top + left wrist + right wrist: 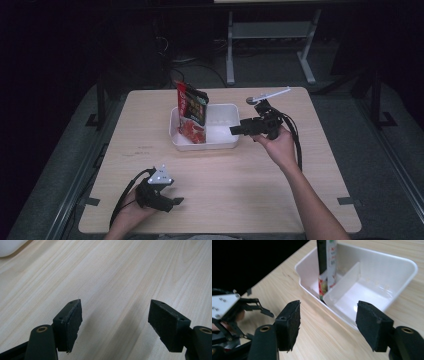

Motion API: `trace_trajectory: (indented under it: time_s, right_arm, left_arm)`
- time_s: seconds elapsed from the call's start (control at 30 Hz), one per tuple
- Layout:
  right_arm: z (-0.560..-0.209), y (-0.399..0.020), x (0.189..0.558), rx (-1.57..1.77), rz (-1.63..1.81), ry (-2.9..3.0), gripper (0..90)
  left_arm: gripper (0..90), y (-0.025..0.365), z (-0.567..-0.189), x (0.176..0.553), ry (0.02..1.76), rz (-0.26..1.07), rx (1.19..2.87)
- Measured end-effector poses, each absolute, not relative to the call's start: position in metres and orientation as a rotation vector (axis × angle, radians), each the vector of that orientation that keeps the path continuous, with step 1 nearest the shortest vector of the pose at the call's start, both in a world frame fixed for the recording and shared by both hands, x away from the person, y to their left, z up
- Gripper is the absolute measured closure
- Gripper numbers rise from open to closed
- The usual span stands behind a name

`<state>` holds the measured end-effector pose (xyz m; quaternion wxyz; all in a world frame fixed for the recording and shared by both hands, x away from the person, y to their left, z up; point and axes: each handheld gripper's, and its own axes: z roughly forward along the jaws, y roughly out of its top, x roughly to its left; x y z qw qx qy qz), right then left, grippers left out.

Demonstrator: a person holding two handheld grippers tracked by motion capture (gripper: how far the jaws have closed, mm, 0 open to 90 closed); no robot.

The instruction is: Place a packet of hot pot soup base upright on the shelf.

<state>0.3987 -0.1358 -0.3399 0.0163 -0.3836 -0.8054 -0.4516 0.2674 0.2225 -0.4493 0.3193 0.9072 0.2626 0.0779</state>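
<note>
Left tongs [172, 201]: gaped wide, empty, low over surface [240, 195].
Right tongs [235, 130]: wide apart, empty, beside tray [222, 142].
Pouch [192, 112]: upright in tray.

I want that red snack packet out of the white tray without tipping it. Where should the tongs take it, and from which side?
Grip the red packet by its top edge, coming down from above. It stands upright in the left compartment of the white tray, its lower part walled in by rim and divider, so only the top stands free. The right tongs, jaws open, are nearer.
</note>
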Motion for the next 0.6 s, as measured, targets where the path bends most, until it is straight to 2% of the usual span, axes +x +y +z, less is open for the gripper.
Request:
trace_trajectory:
  time_s: [0.6]
  right_arm:
    - [-0.362, -0.178, 0.376, -1.263, -1.421, -2.468, 31.9]
  left_arm:
    - [27.2, 0.219, -0.45, 0.268, 0.688, 0.23, 2.388]
